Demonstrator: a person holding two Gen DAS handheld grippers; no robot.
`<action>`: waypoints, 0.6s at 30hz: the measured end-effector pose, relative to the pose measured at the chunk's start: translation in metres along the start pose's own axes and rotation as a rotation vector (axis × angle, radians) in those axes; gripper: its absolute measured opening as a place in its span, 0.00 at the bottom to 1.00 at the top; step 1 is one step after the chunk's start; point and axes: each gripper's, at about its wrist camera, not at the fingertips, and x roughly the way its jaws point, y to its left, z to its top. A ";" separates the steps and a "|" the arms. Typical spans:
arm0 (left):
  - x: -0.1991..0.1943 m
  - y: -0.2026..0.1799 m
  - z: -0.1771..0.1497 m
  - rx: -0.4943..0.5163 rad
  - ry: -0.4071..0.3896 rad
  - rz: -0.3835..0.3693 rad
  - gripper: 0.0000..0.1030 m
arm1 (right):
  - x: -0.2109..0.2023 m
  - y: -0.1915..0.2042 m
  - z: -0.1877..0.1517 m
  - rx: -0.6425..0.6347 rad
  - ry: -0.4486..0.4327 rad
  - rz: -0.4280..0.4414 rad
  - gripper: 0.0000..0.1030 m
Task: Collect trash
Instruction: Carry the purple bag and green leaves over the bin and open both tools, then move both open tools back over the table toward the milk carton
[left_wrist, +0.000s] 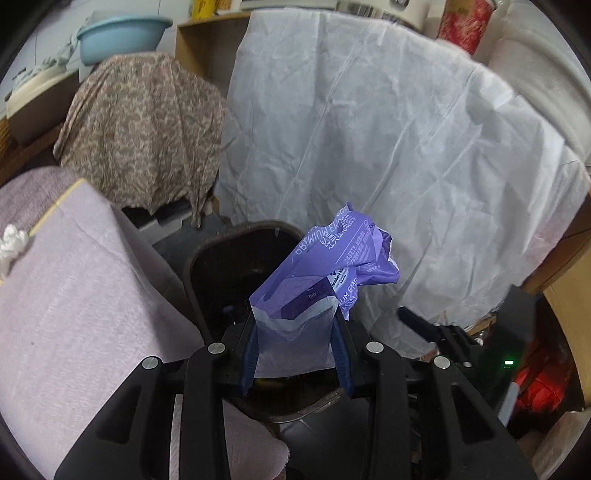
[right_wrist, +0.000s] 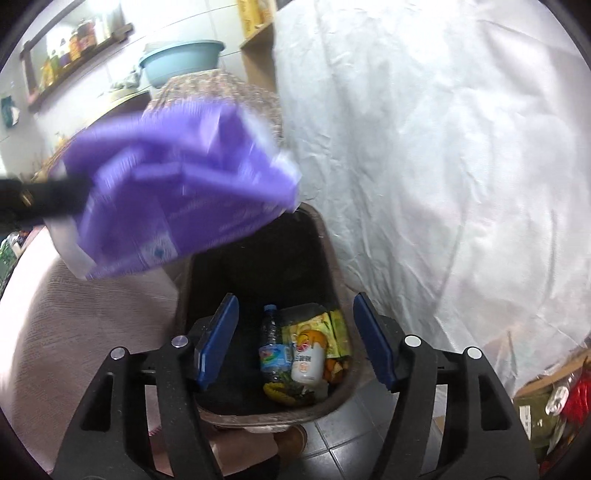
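So this looks like the drop-off part of the trash run. Closest in, the left tongs (left_wrist: 295, 343) are clamped on the bottom end of a crumpled purple plastic package (left_wrist: 321, 273), pads pressing it from both sides, and in the left wrist view it sticks up toward 12 o'clock right over the mouth of the dark bin (left_wrist: 207, 258). The right tongs (right_wrist: 295, 339) stand open with nothing between them, hanging just above the near rim of the bin, and in that view the same purple package is a blurry mass up at 10 o'clock, above the far-left edge of the bin opening. Down inside the bin I count one clear water bottle (right_wrist: 273, 347), one white bottle with an orange picture (right_wrist: 308, 360), one yellow-green snack wrapper (right_wrist: 332, 328), plus some bits at the bottom I can't make out. My guess at the next move: get the package squarely over the opening, let the left tongs open, and it should just fall in; it's light and floppy, so it could catch on the rim. Further back at 12 to 2 o'clock hangs one big white sheet (left_wrist: 388, 140), at 10 o'clock one patterned cloth (left_wrist: 140, 125) draped over something, and beyond that one light-blue basin (left_wrist: 122, 35).
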 end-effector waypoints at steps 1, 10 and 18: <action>0.007 0.001 -0.001 -0.010 0.021 0.000 0.35 | 0.000 -0.002 -0.001 0.006 0.002 -0.003 0.64; 0.016 0.002 -0.014 -0.043 0.047 -0.021 0.70 | 0.001 -0.022 -0.012 0.063 0.022 -0.090 0.69; -0.023 0.004 -0.025 0.005 -0.014 -0.032 0.84 | -0.009 -0.019 -0.014 0.094 0.018 -0.084 0.73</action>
